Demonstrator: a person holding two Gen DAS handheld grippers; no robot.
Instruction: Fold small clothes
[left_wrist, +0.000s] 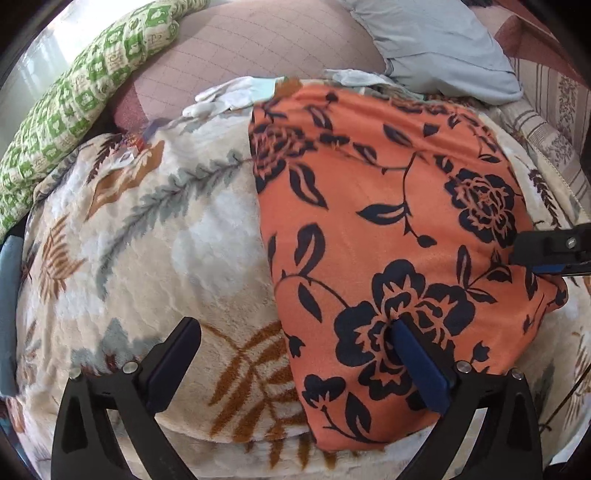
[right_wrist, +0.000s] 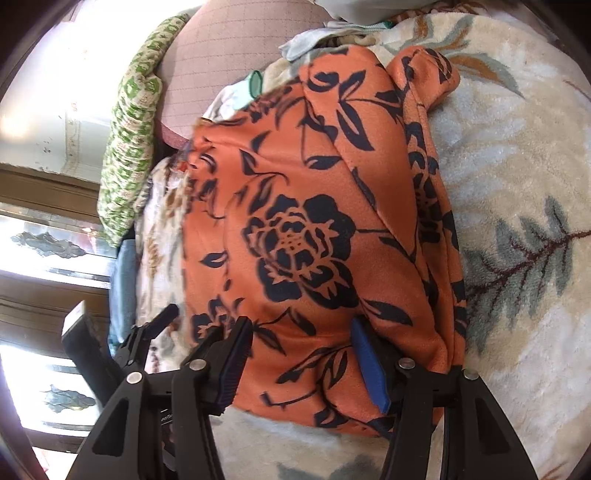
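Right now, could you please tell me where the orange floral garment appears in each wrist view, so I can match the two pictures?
Left wrist view: the orange floral garment fills the centre and right, its left edge running down the middle.
Right wrist view: the same garment fills the centre, from the upper middle down to the jaws.
Shared landmark: the green patterned quilt, upper left in both.

A cream fleece blanket (left_wrist: 177, 236) with leaf prints is covering the bed. A green-and-white quilt (left_wrist: 74, 99) is lying along its far edge, a pale grey pillow (left_wrist: 443, 48) beyond. Daylight is glaring through glass panes (right_wrist: 44, 251).
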